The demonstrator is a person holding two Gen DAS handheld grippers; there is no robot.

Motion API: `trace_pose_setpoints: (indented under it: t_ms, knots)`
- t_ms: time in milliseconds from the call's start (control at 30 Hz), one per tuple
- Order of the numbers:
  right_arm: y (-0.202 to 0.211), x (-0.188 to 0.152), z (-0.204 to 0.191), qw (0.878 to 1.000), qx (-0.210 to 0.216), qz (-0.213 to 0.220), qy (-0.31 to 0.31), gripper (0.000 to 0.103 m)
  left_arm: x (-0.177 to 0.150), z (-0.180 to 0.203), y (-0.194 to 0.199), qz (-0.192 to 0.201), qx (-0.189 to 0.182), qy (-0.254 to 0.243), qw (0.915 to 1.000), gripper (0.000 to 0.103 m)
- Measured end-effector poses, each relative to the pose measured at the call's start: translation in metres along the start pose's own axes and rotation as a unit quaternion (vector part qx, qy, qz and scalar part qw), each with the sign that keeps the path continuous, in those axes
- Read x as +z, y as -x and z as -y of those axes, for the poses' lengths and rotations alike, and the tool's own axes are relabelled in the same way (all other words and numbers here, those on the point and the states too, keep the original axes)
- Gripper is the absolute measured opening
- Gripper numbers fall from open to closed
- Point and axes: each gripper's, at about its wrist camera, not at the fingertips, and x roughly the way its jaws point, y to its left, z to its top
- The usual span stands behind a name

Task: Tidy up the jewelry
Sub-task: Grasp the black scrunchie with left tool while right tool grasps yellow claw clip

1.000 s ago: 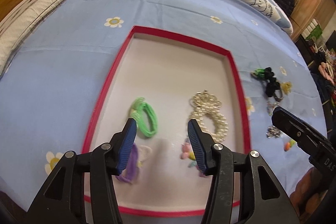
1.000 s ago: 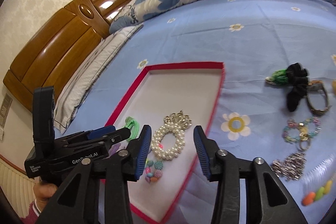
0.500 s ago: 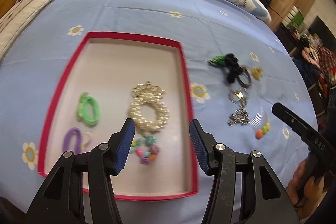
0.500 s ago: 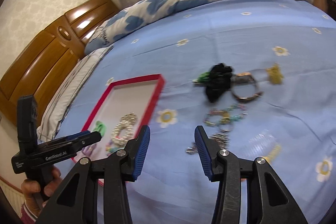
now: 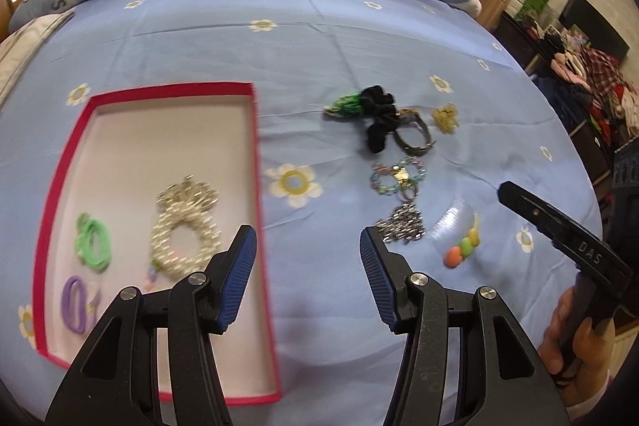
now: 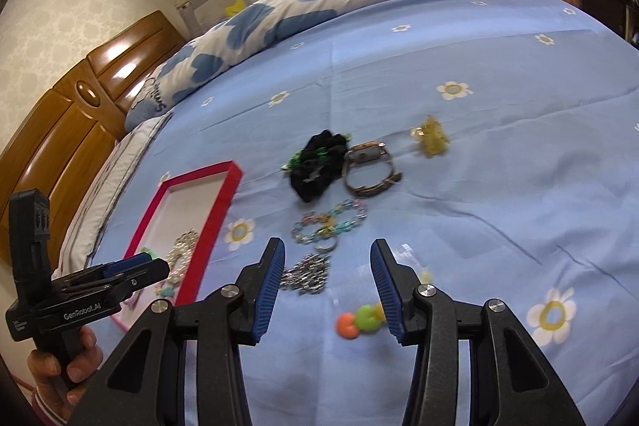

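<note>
right tool (image 6: 327, 280) open and empty, above the silver chain (image 6: 305, 272); left tool (image 5: 303, 268) likewise, beside the red tray (image 5: 255, 146).

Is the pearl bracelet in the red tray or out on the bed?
In: the pearl bracelet lies on the white floor inside the red tray.

Red-rimmed tray (image 5: 255, 130) flat on blue bed, holding pearl bracelet (image 5: 183, 230), green hair tie (image 5: 94, 240), purple hair tie (image 5: 76, 304). Loose on sheet right of tray: black scrunchie (image 5: 377, 118) touching green band (image 5: 345, 104) and watch (image 5: 413, 136); yellow clip (image 5: 445, 116) just beside; pastel chain bracelet (image 5: 395, 176), silver chain heap (image 5: 403, 224), clear comb (image 5: 451, 224) with coloured beads (image 5: 461, 250) nearer.
</note>
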Motion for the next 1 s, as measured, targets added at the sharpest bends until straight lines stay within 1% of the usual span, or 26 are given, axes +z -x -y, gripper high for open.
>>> trace_pose_setpoints:
  t_ms: [167, 400, 467, 567, 700, 900, 1000]
  knots:
    - [-0.005, 0.01, 0.011, 1.0, -0.01, 0.002, 0.0, 0.047, 0.015, 0.023, -0.013, 0.0, -0.009, -0.021, 0.9997, 0.053]
    - [-0.016, 0.032, 0.025, 1.0, -0.022, 0.013, 0.0, 0.047, 0.04, 0.042, -0.038, -0.003, -0.034, -0.024, 0.9991, 0.053]
    - [-0.022, 0.04, 0.03, 1.0, -0.023, 0.012, 0.001, 0.047, 0.049, 0.048, -0.049, -0.004, -0.034, -0.029, 0.999, 0.053]
    - [-0.034, 0.053, 0.036, 1.0, -0.023, 0.01, 0.004, 0.047, 0.063, 0.055, -0.064, -0.007, -0.03, -0.036, 0.9989, 0.053]
    - [-0.052, 0.065, 0.046, 0.999, -0.034, 0.005, 0.009, 0.047, 0.079, 0.058, -0.085, -0.015, -0.033, -0.032, 0.9988, 0.053]
    - [-0.087, 0.081, 0.062, 0.998, -0.053, -0.014, 0.011, 0.047, 0.093, 0.06, -0.116, -0.036, -0.036, -0.028, 0.9983, 0.053]
    - [-0.097, 0.085, 0.067, 0.998, -0.059, -0.015, 0.011, 0.047, 0.096, 0.062, -0.128, -0.045, -0.041, -0.029, 0.9977, 0.053]
